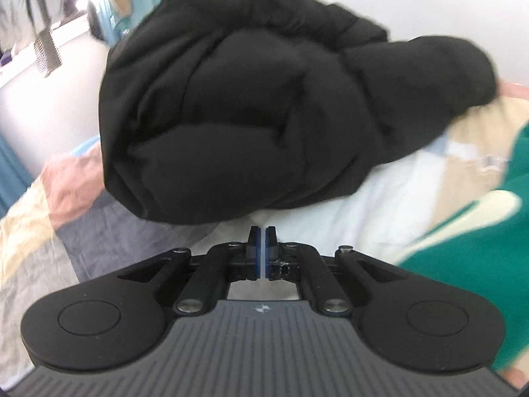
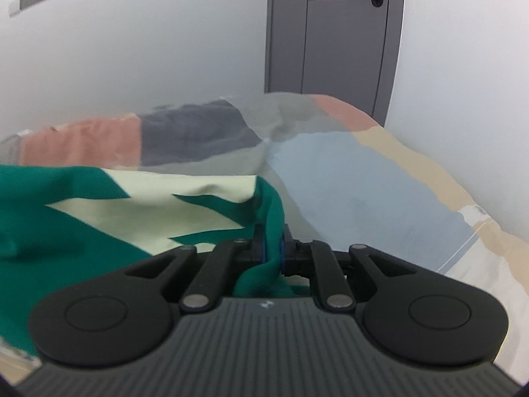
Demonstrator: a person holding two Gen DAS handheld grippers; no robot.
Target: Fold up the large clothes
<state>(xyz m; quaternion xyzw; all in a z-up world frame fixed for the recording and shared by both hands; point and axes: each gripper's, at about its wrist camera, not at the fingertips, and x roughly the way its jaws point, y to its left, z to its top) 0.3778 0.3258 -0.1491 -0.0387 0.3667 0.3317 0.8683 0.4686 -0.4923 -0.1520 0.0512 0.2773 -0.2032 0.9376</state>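
A green garment with cream patches [image 2: 82, 231] lies spread across the left of the right wrist view. Its edge runs up between the pads of my right gripper [image 2: 271, 231], which is shut on the cloth. The same green and cream garment [image 1: 463, 264] shows at the right edge of the left wrist view. My left gripper [image 1: 263, 231] is shut with nothing between its pads and hovers over the bed, just short of a bulky black padded jacket [image 1: 248, 99]. That jacket sits bundled up on the bed in front of it.
Everything rests on a bed with a patchwork cover [image 2: 347, 182] of pink, grey, blue, beige and white. A white wall stands behind it, with a grey door [image 2: 330, 33] at the far right. Blurred furniture and hanging clothes [image 1: 43, 16] lie beyond the bed's left side.
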